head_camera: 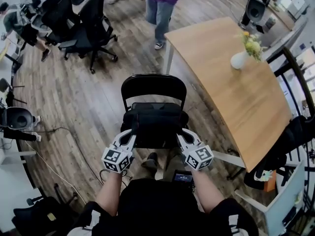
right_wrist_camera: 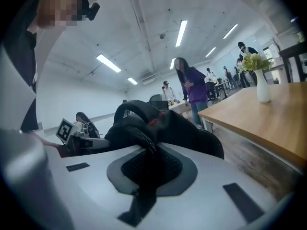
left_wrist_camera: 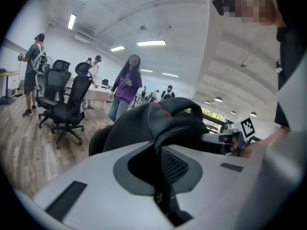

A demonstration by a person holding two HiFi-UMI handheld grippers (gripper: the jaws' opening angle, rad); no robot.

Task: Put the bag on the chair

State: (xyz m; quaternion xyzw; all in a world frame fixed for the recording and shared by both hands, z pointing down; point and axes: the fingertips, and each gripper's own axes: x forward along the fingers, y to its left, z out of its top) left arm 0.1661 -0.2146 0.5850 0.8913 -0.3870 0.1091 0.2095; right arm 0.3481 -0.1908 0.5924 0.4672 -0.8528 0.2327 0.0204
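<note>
So both tongs are clamped on the bag (head_camera: 155,124), one per side. The left gripper (head_camera: 132,130) has its jaws pinched nearly together on a black mesh-and-zipper fold of the bag; in the left gripper view you can see that fold (left_wrist_camera: 165,164) squeezed right in the gap of the left gripper (left_wrist_camera: 162,176). Same story for the right gripper (head_camera: 180,132): its own view shows a black strap (right_wrist_camera: 144,152) caught between the closed jaws of the right gripper (right_wrist_camera: 145,176). The bag is a black backpack with a top handle and a bit of red trim. From the head view it sits directly over the seat of the black chair (head_camera: 153,82), just in front of the curved backrest, with the person's two arms reaching in from the bottom. I can't tell if it's fully resting on the seat or hanging from the grips. To the right there's a wooden table (head_camera: 231,92) with a white vase (head_camera: 239,60) of yellow flowers on it. A person in a purple top (head_camera: 162,4) stands past the chair, and some black office chairs (head_camera: 86,28) are off to the upper left on the wood floor.
</note>
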